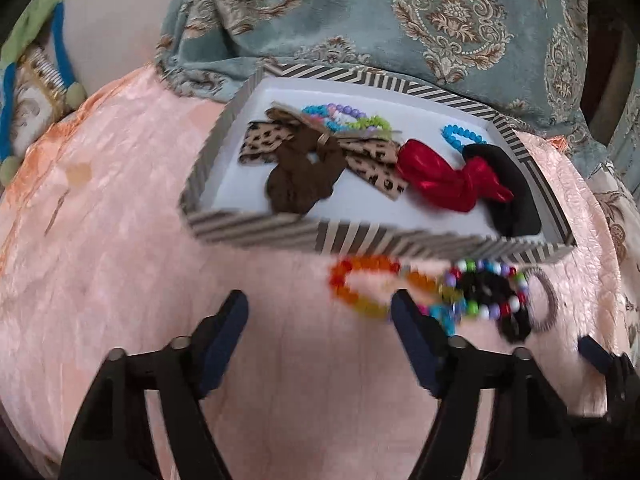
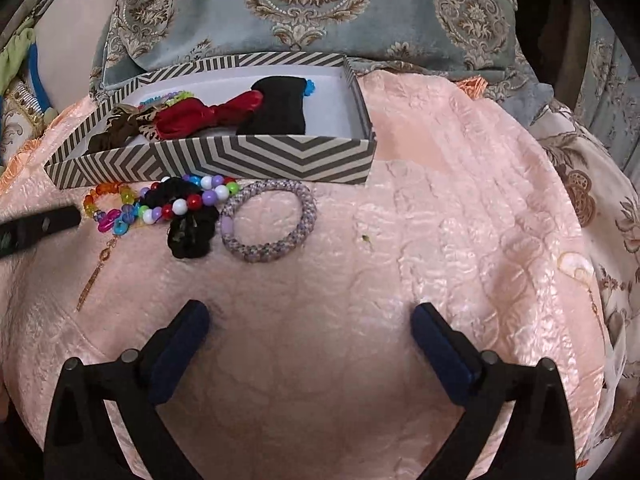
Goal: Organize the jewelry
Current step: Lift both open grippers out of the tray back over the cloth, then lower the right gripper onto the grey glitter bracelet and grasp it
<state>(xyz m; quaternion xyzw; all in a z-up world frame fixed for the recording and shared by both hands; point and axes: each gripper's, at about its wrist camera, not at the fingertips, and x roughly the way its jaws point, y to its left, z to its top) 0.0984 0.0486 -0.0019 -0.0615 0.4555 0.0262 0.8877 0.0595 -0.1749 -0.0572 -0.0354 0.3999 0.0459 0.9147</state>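
**Tangled pile risked coming up as one clump**

The chevron-striped cardboard box (image 2: 256,156) held scrunchies at the far side. Against its near wall, the rainbow translucent bead bracelet (image 1: 360,286) overlapped neighbouring beads, so one pinch could drag several. The left gripper (image 1: 320,320) gaped empty, its right finger beside that bracelet; the right gripper (image 2: 310,330), also spread, stood near, well apart from the lilac woven bangle (image 2: 268,220).

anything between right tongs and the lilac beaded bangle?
Nothing: right wrist view shows only bare pink satin cloth between the open right tongs and lilac beaded bangle.
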